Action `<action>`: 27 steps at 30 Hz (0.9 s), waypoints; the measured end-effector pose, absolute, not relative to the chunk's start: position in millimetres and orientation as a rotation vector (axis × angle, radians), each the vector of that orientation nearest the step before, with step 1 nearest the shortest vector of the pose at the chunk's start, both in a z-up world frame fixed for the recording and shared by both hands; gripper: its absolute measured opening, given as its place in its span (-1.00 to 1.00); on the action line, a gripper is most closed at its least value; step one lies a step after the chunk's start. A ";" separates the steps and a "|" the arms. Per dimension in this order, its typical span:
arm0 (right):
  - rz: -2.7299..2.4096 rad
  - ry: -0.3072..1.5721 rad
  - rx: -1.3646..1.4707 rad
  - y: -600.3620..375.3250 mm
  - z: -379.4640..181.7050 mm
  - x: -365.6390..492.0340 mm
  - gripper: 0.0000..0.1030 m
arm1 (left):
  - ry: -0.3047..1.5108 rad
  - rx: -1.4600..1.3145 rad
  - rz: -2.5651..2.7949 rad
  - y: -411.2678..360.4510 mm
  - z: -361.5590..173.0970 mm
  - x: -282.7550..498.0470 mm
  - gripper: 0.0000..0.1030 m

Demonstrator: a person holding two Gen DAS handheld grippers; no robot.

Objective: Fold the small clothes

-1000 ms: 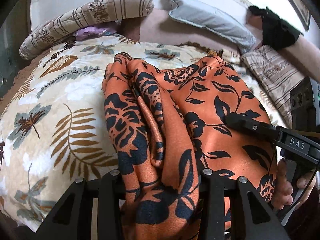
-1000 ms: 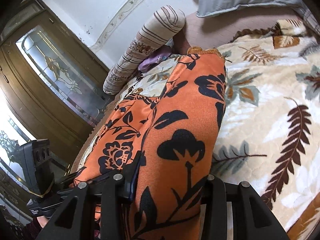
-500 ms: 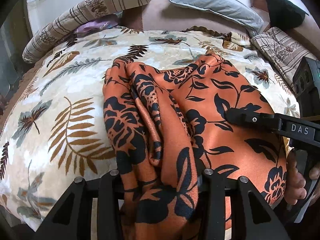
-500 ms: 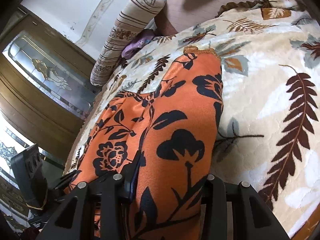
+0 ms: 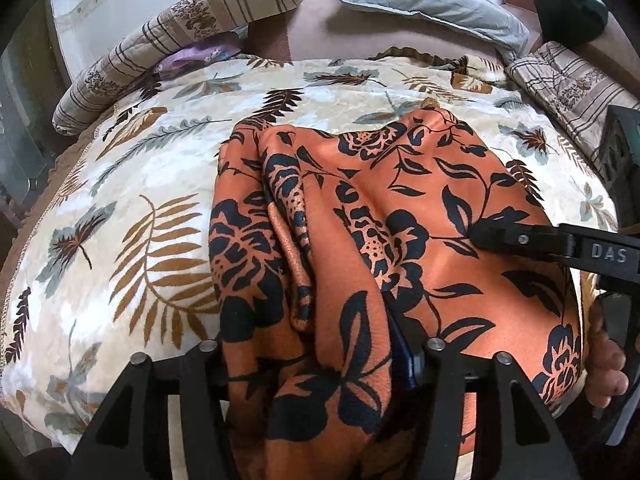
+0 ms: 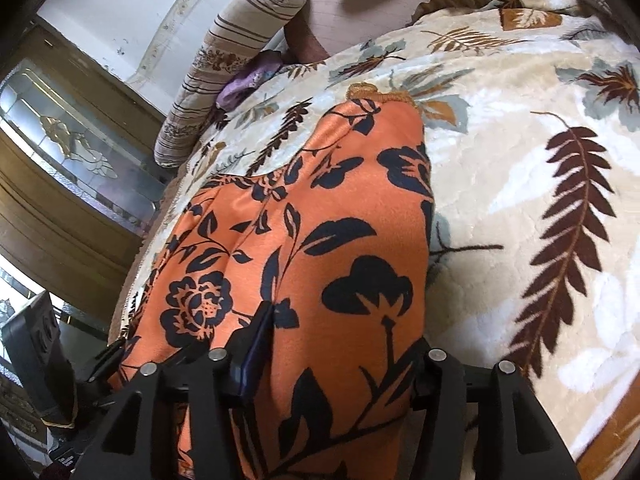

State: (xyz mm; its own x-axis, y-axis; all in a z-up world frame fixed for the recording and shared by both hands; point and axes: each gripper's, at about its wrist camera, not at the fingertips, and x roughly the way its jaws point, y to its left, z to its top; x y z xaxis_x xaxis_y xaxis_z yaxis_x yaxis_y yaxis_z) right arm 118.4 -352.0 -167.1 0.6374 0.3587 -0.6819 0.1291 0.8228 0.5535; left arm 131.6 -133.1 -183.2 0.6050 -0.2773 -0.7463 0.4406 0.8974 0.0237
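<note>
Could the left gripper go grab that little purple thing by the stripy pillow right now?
Probably not yet. The left gripper is shut on the orange garment, so it is busy. The purple cloth sits far across the leaf blanket, partly tucked under the striped pillow.

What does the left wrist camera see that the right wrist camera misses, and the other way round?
Only the left view shows the grey pillow, the black cloth bundle and the right tool on the fabric. Only the right view shows the wooden glass-panelled door. Both show the orange black-flowered garment gripped at its near edge, the leaf-patterned blanket and the striped bolster.
</note>
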 end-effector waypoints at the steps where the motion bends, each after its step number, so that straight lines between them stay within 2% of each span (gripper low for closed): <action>1: 0.128 0.887 0.606 -352.3 -165.6 116.1 0.16 | 0.825 0.214 -0.418 -132.9 -183.1 131.7 0.18; 4: 0.074 0.870 0.554 -351.8 -153.4 103.9 0.16 | 0.834 0.222 -0.403 -131.1 -182.5 131.6 0.30; 12: -0.027 0.684 0.382 -337.2 -113.2 47.9 0.15 | 0.802 0.251 -0.376 -106.9 -168.9 116.6 0.44; 15: 0.004 0.643 0.366 -328.6 -104.2 37.2 -0.03 | 0.789 0.248 -0.374 -95.3 -167.1 111.1 0.50; 17: 0.024 0.646 0.348 -321.6 -103.4 32.5 -0.22 | 0.793 0.249 -0.375 -90.1 -168.4 109.3 0.53; 21: 0.059 0.702 0.305 -300.7 -113.2 30.3 -0.24 | 0.788 0.255 -0.383 -86.2 -172.0 105.3 0.55; 25: 0.054 0.839 0.212 -281.5 -139.2 41.5 -0.23 | 0.813 0.234 -0.388 -78.7 -189.8 109.4 0.77; 27: 0.039 0.843 0.170 -275.0 -142.0 41.6 -0.23 | 0.871 0.154 -0.410 -69.8 -197.9 115.5 0.79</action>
